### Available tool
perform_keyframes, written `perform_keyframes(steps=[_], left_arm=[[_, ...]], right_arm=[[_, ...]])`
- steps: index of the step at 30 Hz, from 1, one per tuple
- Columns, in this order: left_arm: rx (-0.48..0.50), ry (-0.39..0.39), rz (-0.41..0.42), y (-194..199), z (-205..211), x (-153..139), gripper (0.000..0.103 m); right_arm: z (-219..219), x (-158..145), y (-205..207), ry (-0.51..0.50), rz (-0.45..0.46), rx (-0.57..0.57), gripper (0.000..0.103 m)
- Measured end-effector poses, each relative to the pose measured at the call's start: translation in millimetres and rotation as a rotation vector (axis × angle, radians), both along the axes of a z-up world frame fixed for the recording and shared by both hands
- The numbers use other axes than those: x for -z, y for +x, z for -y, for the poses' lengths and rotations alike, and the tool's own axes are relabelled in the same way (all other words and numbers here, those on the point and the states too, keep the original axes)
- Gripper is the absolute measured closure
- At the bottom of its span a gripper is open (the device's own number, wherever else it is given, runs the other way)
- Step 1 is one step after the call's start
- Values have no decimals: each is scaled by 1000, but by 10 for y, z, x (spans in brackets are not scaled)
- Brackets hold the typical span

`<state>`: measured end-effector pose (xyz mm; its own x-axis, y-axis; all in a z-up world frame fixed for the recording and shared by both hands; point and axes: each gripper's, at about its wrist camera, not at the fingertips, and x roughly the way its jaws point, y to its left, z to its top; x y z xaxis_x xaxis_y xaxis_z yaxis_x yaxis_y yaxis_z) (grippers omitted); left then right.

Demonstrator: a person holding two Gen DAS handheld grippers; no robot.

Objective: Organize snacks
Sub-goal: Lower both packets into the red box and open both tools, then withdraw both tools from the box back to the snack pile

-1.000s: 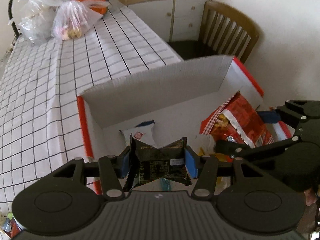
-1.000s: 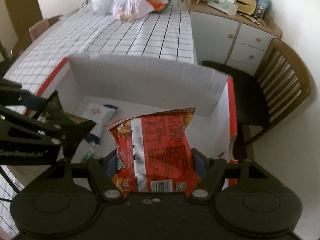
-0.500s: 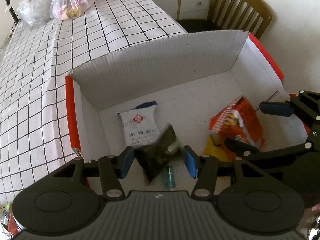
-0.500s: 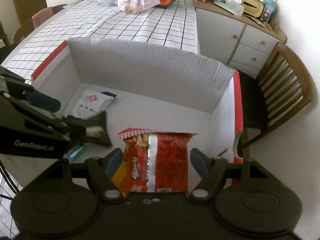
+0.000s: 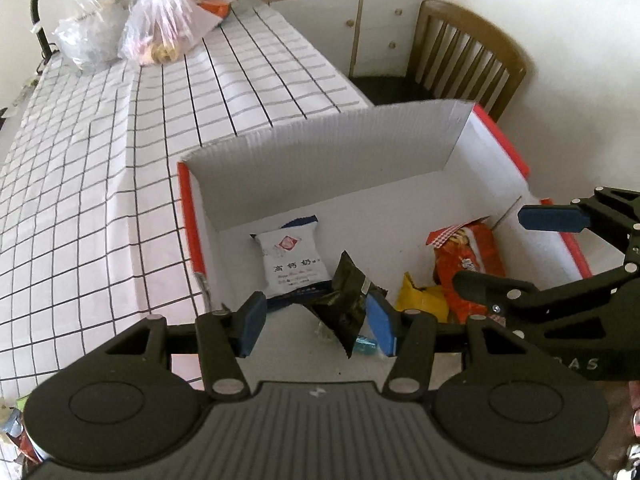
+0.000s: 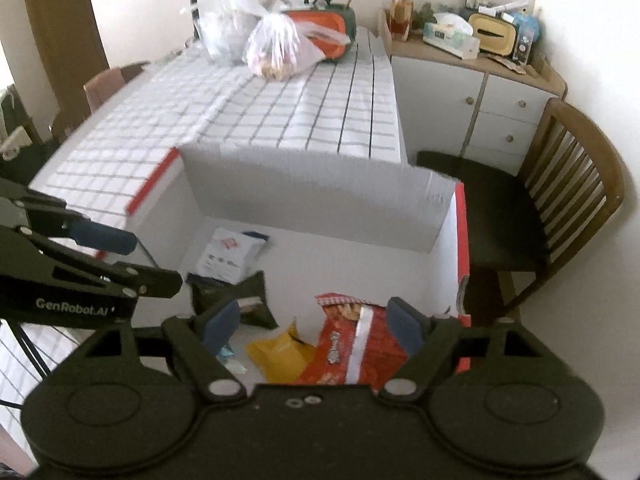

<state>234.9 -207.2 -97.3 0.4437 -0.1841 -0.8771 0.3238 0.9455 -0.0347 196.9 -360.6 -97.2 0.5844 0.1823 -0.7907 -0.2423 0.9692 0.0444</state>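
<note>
A white cardboard box (image 5: 328, 148) (image 6: 304, 184) with red edges stands at the table's near end. Inside lie a white snack packet (image 5: 290, 260) (image 6: 228, 256), a dark packet (image 5: 344, 304) (image 6: 236, 296), a yellow packet (image 5: 424, 300) (image 6: 280, 354) and a red chip bag (image 5: 468, 264) (image 6: 352, 344). My left gripper (image 5: 316, 322) is open and empty above the dark packet. My right gripper (image 6: 312, 326) is open and empty above the red bag; it also shows in the left wrist view (image 5: 516, 252).
The checked tablecloth (image 5: 100, 140) stretches beyond the box, with plastic bags (image 5: 160, 28) (image 6: 280, 48) at the far end. A wooden chair (image 5: 460, 64) (image 6: 560, 184) and a white cabinet (image 6: 480, 92) stand to the right. A small blue item (image 5: 366, 345) lies in the box.
Both grippers opened: the dark packet dropped from the left one and the red chip bag from the right one into the box. Both grippers then lifted back a little.
</note>
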Motion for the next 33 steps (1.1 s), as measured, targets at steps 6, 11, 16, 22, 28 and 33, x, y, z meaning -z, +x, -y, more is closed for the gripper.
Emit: perform_keyframes(steps=[6,11,16,22,28,33], left_arm=[[-4,-34,58,-168,-173,-217,48],[-6,-60,105,-324,-346,-394,47],[-18,-79,162,-497,-548,-562,44],[-28,-99,217,-708,-840,-709,38],[-56,-122,237,-884,-1210,-760,33],[-85,-139,236,-971,-1514,-747,31]], right_arm=[[-80,-192,-155,57,38,13,21],[-172,-347,-288,98,70,22,19],[-299,-478,-420,142,103,27,15],[-504,-584,-583,185,128,16,13],[-750,-600,-692,231,124,6,12],[-975,-590,-744,268,129,-1,2]])
